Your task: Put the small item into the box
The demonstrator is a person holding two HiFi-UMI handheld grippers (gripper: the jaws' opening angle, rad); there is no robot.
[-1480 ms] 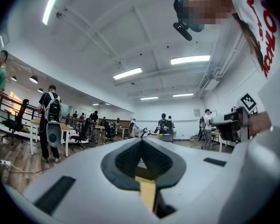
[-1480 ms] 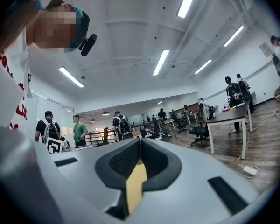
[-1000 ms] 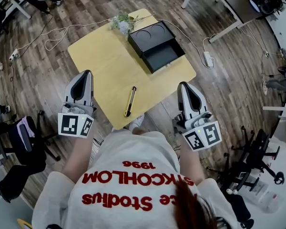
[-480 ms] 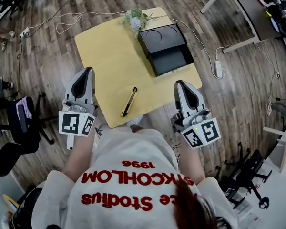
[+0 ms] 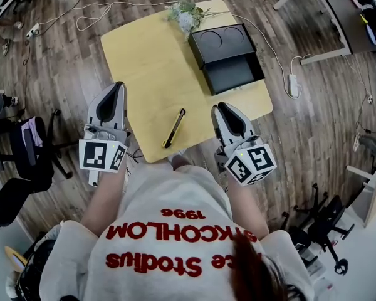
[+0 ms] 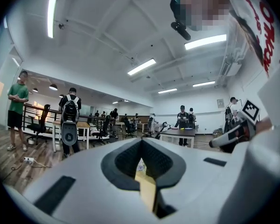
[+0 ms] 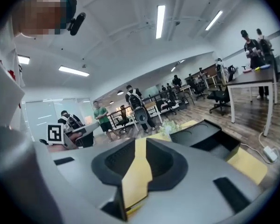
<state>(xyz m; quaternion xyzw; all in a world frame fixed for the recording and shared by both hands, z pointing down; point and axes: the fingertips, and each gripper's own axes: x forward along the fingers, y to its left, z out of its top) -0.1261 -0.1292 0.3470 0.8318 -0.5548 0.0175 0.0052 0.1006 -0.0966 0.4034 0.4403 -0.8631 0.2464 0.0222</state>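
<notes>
A yellow-and-black utility knife (image 5: 174, 128) lies near the front edge of the yellow table (image 5: 144, 61). The black box (image 5: 233, 74) stands open at the table's far right, its lid (image 5: 218, 41) lying behind it. In the right gripper view the box (image 7: 210, 136) shows ahead to the right. My left gripper (image 5: 117, 86) hovers off the table's left front corner, jaws together, empty. My right gripper (image 5: 220, 107) hangs over the front edge right of the knife. Its jaws are opening, with only the tabletop showing in the gap between them.
A small bunch of flowers (image 5: 187, 14) lies at the table's far edge beside the lid. Cables (image 5: 94, 14) and a power strip (image 5: 293, 85) lie on the wooden floor. Office chairs (image 5: 25, 162) stand at the left and lower right. People stand among desks (image 6: 70, 118) in the distance.
My right gripper has swung left and forward, from off the table's right corner to over its front edge near the knife. The left gripper has edged slightly forward.
</notes>
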